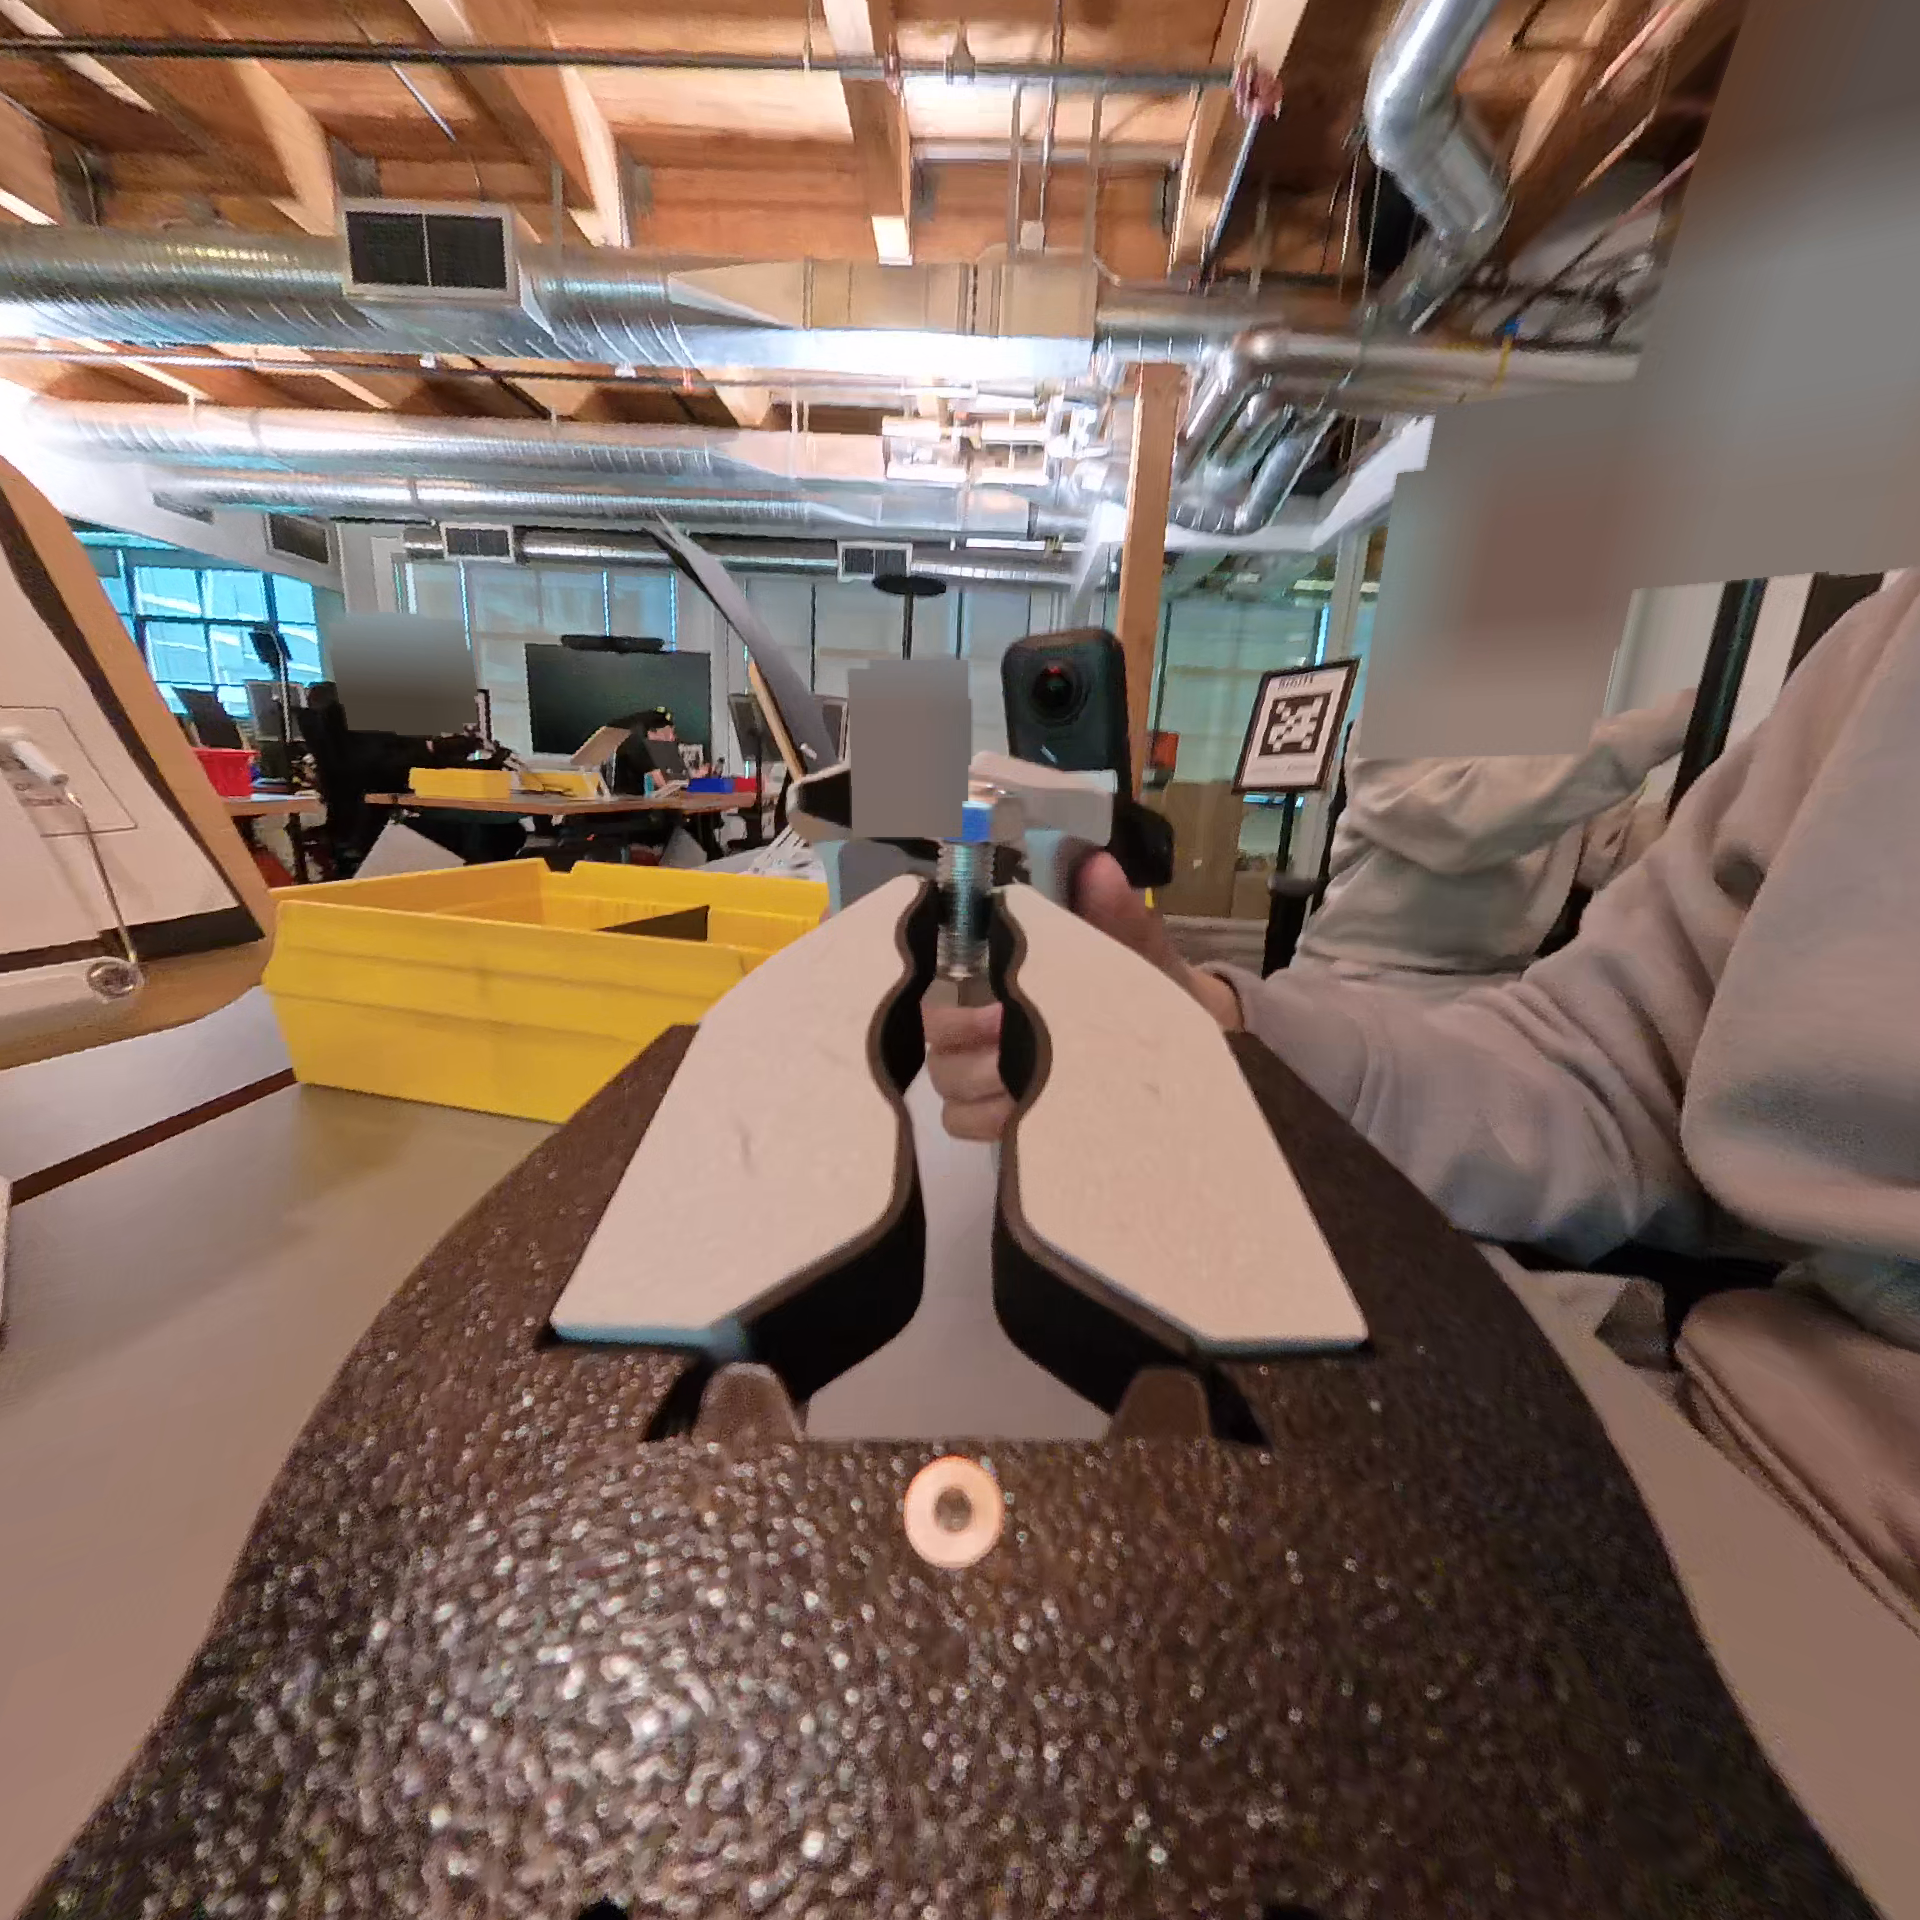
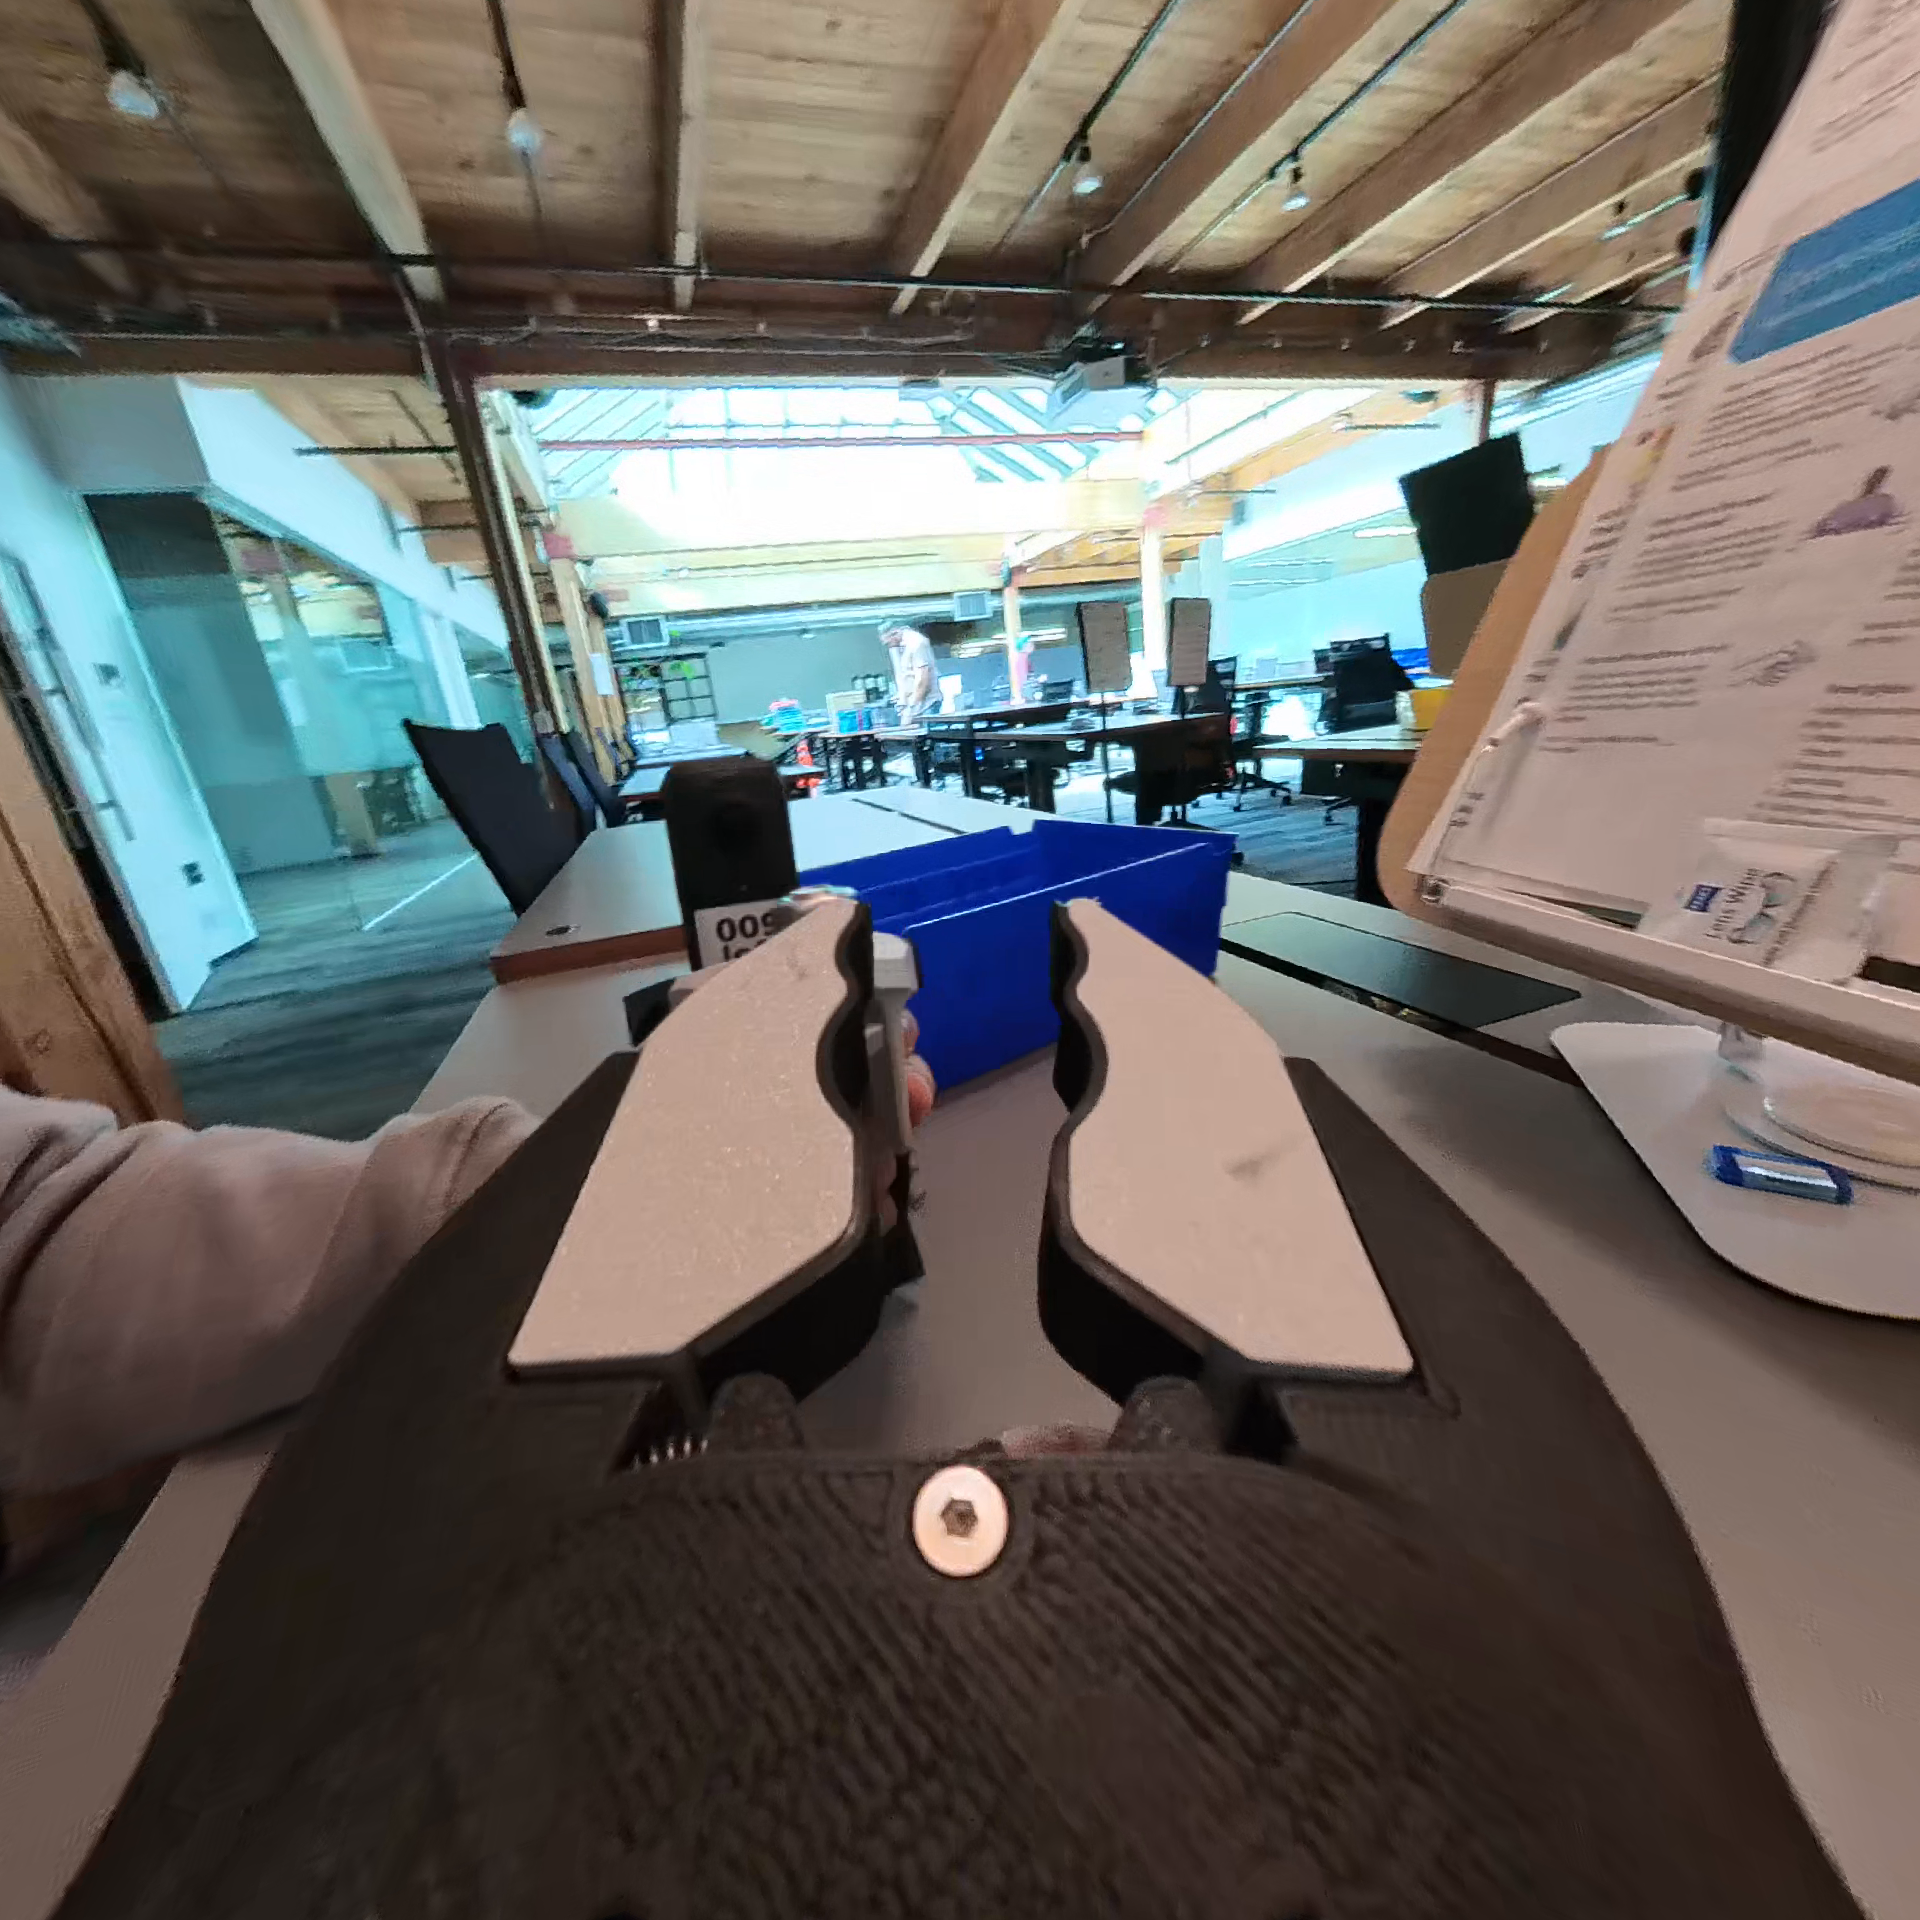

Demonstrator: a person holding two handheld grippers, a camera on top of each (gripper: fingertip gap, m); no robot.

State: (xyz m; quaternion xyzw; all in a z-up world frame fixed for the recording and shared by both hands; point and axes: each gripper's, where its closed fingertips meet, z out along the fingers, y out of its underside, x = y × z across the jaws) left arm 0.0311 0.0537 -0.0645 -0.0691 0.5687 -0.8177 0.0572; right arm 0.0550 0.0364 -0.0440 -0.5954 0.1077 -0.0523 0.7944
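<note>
Grey table (image 1: 156,1299): yellow bin (image 1: 499,977) left of left gripper (image 1: 961,914), nearly shut on upright threaded bolt (image 1: 964,914), blue nut (image 1: 977,826) atop. Right view: right gripper (image 2: 961,966) half open, bare; blue bin (image 2: 1039,935) behind it.

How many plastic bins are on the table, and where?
2. A yellow bin sits left of the left gripper; a blue bin sits just beyond the right gripper. Others may be hidden.
</note>
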